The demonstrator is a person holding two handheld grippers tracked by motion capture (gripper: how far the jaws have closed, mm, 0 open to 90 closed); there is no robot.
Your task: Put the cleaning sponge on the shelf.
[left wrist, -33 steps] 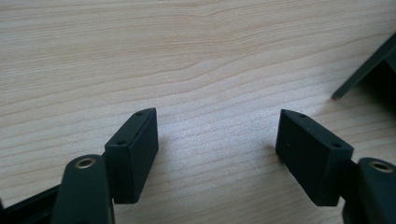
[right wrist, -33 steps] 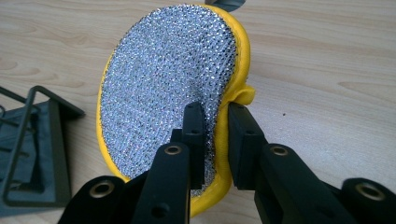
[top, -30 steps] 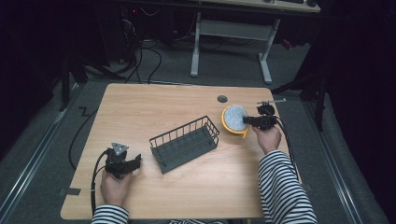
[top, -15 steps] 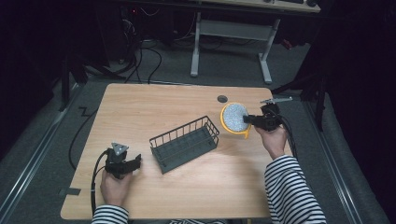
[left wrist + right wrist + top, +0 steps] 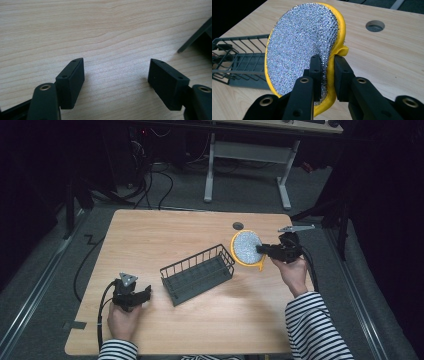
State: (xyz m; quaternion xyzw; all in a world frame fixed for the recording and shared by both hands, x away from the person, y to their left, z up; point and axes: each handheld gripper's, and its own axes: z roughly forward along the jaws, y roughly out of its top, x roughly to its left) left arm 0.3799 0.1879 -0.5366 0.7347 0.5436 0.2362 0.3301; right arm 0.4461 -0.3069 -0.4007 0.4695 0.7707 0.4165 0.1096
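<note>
A round sponge (image 5: 246,248) with a yellow body and a glittering silver face (image 5: 302,47) hangs above the table's right side, tilted on edge. My right gripper (image 5: 261,250) is shut on its rim; in the right gripper view both black jaws pinch the edge (image 5: 329,77). A dark wire basket (image 5: 198,274) stands in the middle of the table, left of the sponge (image 5: 234,60). My left gripper (image 5: 146,292) rests low at the front left, open, with bare wood between its jaws (image 5: 116,75).
A round cable hole (image 5: 238,225) lies in the wooden tabletop (image 5: 165,235) behind the sponge. The basket's corner (image 5: 197,37) sits at the right edge of the left gripper view. A desk frame and cables stand on the dark floor beyond the table.
My right gripper has risen with the sponge, lifting it off the table and tipping it up on edge. The left hand has stayed put.
</note>
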